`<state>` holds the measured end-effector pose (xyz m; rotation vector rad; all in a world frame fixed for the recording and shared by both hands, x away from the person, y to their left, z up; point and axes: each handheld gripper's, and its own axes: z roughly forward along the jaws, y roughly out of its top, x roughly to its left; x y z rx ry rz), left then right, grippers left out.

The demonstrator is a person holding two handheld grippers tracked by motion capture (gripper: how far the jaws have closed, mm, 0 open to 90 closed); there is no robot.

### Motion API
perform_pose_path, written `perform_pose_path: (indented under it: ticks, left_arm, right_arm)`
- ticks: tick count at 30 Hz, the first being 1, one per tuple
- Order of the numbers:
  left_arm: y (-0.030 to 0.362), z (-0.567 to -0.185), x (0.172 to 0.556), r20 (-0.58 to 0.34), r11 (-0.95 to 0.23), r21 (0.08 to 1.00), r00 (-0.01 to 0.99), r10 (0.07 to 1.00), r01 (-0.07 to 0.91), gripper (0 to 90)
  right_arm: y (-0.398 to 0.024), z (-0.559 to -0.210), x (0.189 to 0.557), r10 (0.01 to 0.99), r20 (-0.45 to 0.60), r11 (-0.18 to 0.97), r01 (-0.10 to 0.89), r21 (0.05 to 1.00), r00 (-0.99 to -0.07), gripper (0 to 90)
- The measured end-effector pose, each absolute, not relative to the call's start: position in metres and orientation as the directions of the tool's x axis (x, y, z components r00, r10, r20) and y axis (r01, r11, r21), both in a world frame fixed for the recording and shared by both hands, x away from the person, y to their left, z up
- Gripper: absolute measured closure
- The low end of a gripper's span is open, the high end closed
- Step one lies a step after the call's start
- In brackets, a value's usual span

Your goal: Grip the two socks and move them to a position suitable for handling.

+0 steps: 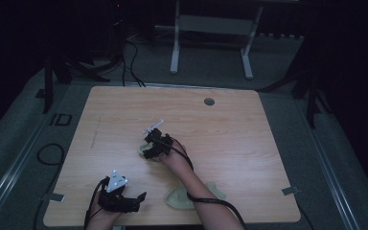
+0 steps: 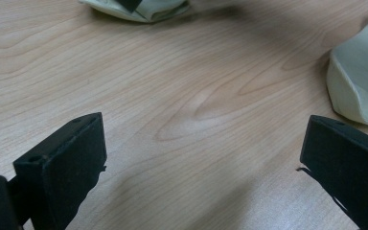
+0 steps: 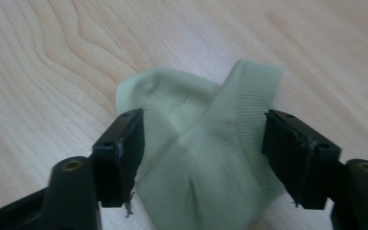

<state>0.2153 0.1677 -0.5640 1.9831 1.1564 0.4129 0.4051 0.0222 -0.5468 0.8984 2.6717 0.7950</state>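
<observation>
Near the middle of the wooden table (image 1: pixel 230 120), the right gripper (image 3: pixel 203 158) hovers with jaws spread on either side of a folded pale green sock (image 3: pixel 206 143), apparently not pinching it. Closer to the near edge, the left gripper (image 1: pixel 120 194) sits spread over bare wood, a second sock (image 1: pixel 179 197) just beside it.
</observation>
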Motion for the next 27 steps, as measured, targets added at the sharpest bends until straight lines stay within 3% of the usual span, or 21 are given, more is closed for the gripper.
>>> perform_pose_path:
  ticks: [3, 6, 10, 11, 18, 27]
  left_arm:
    - [0.167, -0.564, 0.214, -0.097, -0.282, 0.765, 0.537, 0.838, 0.579, 2.2]
    - [0.166, -0.564, 0.214, -0.095, -0.286, 0.763, 0.539, 0.837, 0.579, 2.2]
    - [0.164, -0.565, 0.214, -0.084, -0.301, 0.758, 0.544, 0.835, 0.579, 2.2]
    - [0.163, -0.566, 0.214, -0.084, -0.302, 0.757, 0.545, 0.834, 0.58, 2.2]
    - [0.164, -0.567, 0.215, -0.094, -0.298, 0.752, 0.543, 0.835, 0.588, 2.2]
    - [0.16, -0.567, 0.215, -0.104, -0.296, 0.751, 0.549, 0.829, 0.59, 2.2]
  right_arm:
    - [0.025, -0.551, 0.399, 0.596, -0.11, 0.698, 0.445, 0.561, -0.796, 39.3]
    - [0.024, -0.551, 0.397, 0.599, -0.112, 0.689, 0.439, 0.577, -0.793, 48.5]
    - [0.024, -0.55, 0.394, 0.587, -0.186, 0.72, 0.404, 0.563, -0.788, 76.1]
    - [0.023, -0.549, 0.394, 0.59, -0.192, 0.721, 0.404, 0.563, -0.784, 78.8]
    - [0.003, -0.527, 0.395, 0.594, -0.15, 0.699, 0.415, 0.582, -0.79, 80.2]
    - [-0.054, -0.485, 0.377, 0.615, -0.153, 0.647, 0.385, 0.658, -0.774, 80.1]
